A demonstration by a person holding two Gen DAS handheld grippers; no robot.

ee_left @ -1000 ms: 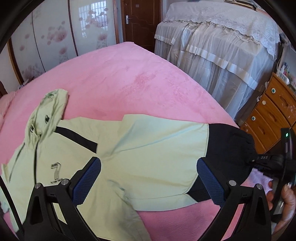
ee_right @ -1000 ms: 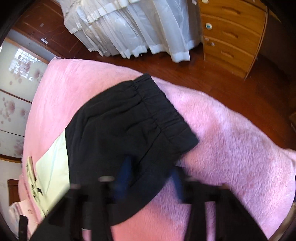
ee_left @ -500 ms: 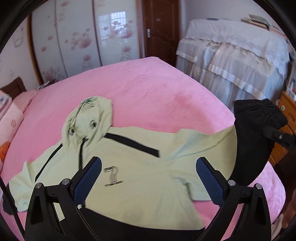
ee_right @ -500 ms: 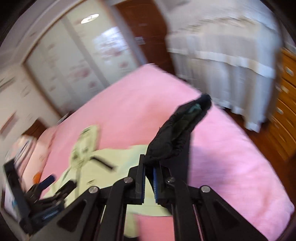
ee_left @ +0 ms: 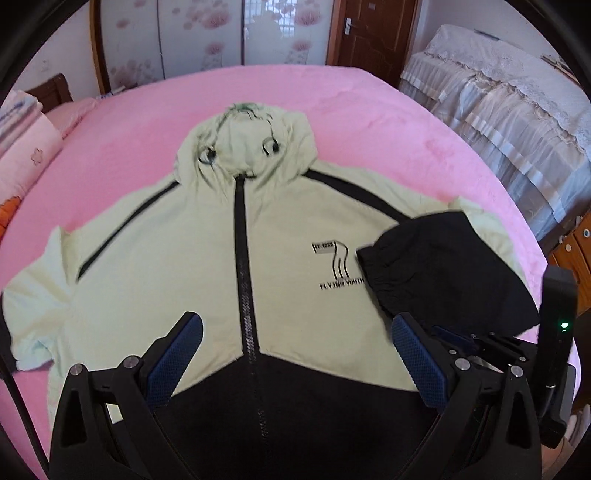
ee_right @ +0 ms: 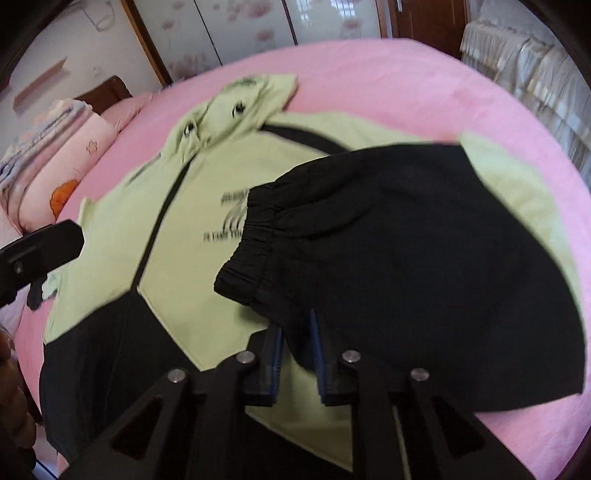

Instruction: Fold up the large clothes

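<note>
My right tongs (ee_right: 295, 354) are just easing apart – black sleeve (ee_right: 406, 258) sitting between them – left tongs (ee_left: 295, 354) gaping wide, holding nothing.

Black gripper frames (ee_left: 291, 373) with silver screws, blue textured fingers (ee_left: 419, 354).

Pink bedspread (ee_left: 369, 122); folded pink quilts (ee_right: 55, 162) at its left edge; wooden door (ee_left: 364, 35); lace-covered furniture (ee_left: 517, 96).
</note>
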